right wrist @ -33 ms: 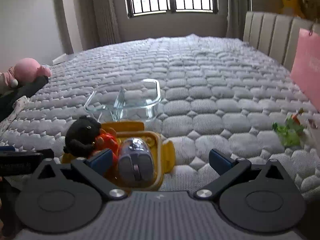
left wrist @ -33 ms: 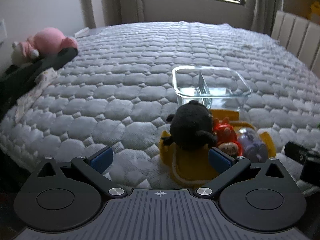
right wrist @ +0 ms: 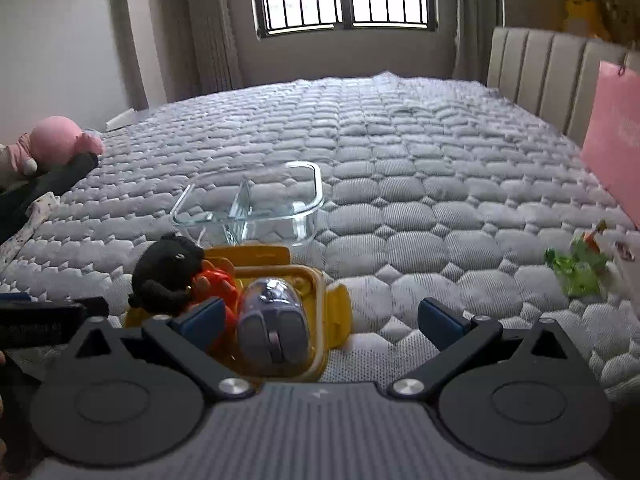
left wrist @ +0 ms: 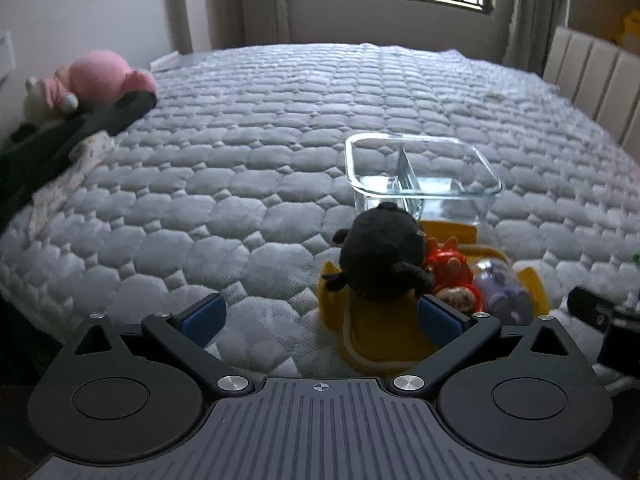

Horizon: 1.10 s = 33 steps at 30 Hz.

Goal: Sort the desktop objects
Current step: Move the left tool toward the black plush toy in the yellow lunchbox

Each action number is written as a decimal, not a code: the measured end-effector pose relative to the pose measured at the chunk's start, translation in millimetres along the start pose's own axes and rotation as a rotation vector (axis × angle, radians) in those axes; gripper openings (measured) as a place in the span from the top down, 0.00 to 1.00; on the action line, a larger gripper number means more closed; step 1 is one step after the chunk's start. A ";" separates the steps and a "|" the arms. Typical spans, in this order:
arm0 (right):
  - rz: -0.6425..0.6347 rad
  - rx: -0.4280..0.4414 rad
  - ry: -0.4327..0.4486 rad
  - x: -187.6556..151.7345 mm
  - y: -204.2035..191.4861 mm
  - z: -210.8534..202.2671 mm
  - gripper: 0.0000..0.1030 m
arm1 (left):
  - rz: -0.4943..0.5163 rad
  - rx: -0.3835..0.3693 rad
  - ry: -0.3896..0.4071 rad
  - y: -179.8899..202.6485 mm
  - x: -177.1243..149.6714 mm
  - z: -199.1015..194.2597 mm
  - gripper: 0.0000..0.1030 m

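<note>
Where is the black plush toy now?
In both views, the black plush toy sits at the yellow container's left end, beside the red toy.

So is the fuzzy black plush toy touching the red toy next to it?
Touching. In the right wrist view the black plush toy leans straight against the red toy inside the yellow tray, with no gap between them.

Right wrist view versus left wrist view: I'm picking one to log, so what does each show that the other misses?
Only the right wrist view shows the pink bag and green toy. Only the left shows the right gripper's body at its edge. Both show the glass container, yellow tray, black plush, purple mouse and pink plush.
</note>
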State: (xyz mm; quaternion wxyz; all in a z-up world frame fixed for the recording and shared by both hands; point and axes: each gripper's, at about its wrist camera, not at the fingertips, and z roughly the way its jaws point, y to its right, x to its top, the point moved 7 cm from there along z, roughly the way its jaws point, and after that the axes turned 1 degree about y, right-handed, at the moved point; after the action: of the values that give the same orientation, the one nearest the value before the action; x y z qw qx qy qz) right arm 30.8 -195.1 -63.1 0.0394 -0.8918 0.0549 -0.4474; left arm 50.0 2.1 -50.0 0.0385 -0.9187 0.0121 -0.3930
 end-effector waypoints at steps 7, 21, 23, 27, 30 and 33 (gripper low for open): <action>-0.009 -0.068 -0.048 1.7 -1.2 3.1 0.00 | -0.033 -0.029 -0.032 10.4 2.9 0.4 0.00; -0.014 -0.055 -0.082 -8.9 -0.4 17.0 0.00 | -0.118 -0.127 -0.093 3.0 -8.6 20.2 0.00; -0.009 -0.049 -0.087 -10.2 -0.4 18.4 0.00 | -0.119 -0.135 -0.098 3.1 -9.8 22.8 0.00; 0.001 -0.035 -0.102 -11.9 -0.2 22.4 0.00 | -0.085 -0.138 -0.104 6.2 -11.9 26.9 0.00; -0.002 -0.037 -0.108 -13.0 -0.6 25.2 0.00 | -0.044 -0.091 -0.110 7.6 -14.0 31.4 0.00; -0.001 -0.039 -0.127 -16.2 -0.9 29.6 0.00 | -0.071 -0.097 -0.152 5.4 -17.7 38.7 0.00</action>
State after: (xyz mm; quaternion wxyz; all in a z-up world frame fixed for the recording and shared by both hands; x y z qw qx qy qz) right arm 45.0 -191.4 -93.4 0.0251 -0.9190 0.0608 -0.3888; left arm 65.9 0.0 -89.8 -0.0191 -0.9465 -0.0044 -0.3221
